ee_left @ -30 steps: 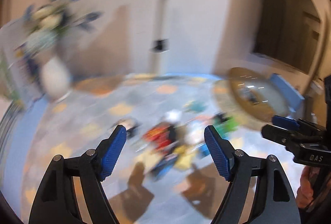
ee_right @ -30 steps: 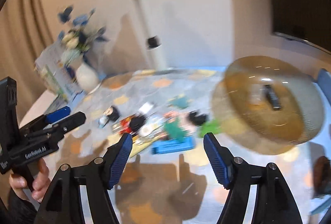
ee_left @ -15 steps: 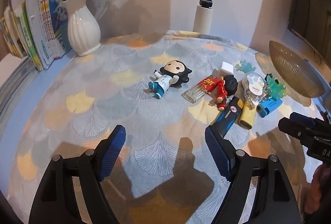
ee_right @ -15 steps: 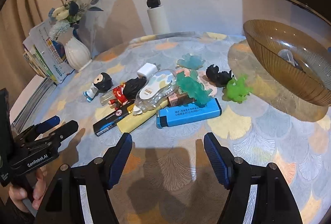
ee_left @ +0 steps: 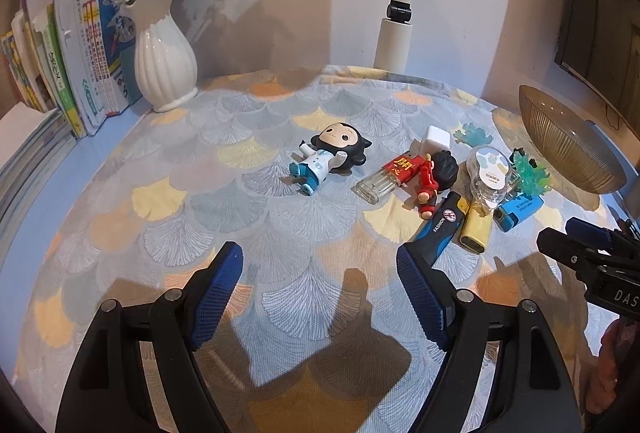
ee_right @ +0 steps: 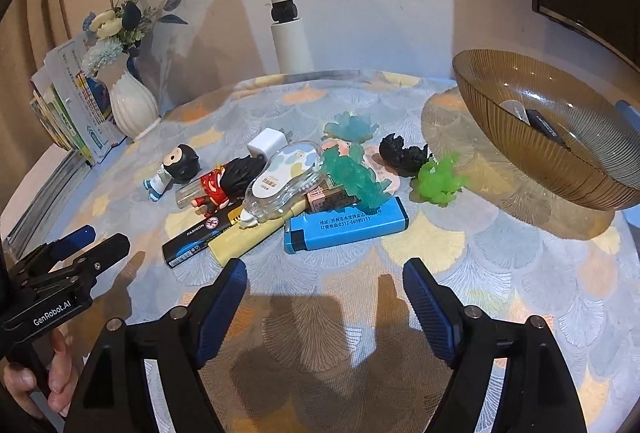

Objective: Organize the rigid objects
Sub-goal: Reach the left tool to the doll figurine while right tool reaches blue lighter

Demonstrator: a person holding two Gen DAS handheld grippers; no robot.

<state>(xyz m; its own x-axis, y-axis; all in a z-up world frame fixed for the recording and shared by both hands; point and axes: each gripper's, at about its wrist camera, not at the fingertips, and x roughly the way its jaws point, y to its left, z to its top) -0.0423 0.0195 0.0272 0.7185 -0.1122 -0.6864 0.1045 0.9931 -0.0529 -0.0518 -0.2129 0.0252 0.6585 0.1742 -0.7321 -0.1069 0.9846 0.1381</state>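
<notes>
Both tongs hover above the desk (ee_right: 520,273) with their blue-padded jaws spread wide and nothing between them. The left tongs (ee_left: 320,289) sit short of a dark-haired doll in white (ee_left: 328,161) lying on its back. The right tongs (ee_right: 324,293) face a cluster of small items: a blue lighter (ee_right: 346,229), a yellow lighter (ee_right: 248,241), a black lighter (ee_right: 200,237), a clear correction-tape dispenser (ee_right: 284,177) and a green crystal toy (ee_right: 438,181). An amber glass bowl (ee_right: 500,121) stands at right, beside the cluster.

bowl (ee_right: 520,153): ribbed amber glass | vase (ee_left: 164,61): glossy ceramic | tablecloth (ee_left: 240,217): woven cloth
</notes>
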